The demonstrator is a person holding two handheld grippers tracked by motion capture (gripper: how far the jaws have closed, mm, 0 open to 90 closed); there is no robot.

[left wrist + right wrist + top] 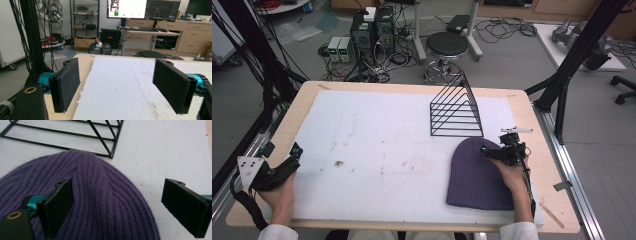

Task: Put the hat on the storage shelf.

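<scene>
A beanie (479, 175) lies on the mat (377, 150) before a wire rack (455, 107).

Purple ribbed knit hat (479, 175), black wire rack (455, 111), stained white mat (377, 145).

A purple rib-knit beanie (477, 175) is laid flat on the white padded mat (377, 150) at the near right part of the table. Its rounded crown is turned towards the far side, and its straight open hem is turned towards the near edge of the mat. The crown is seen just beside the base of the black wire rack (456, 107); whether the two touch cannot be told. In the right gripper view, the vertical ribbing of the beanie (100, 202) is seen to converge in seams at the crown. The fabric is uncreased and unfolded.
</scene>
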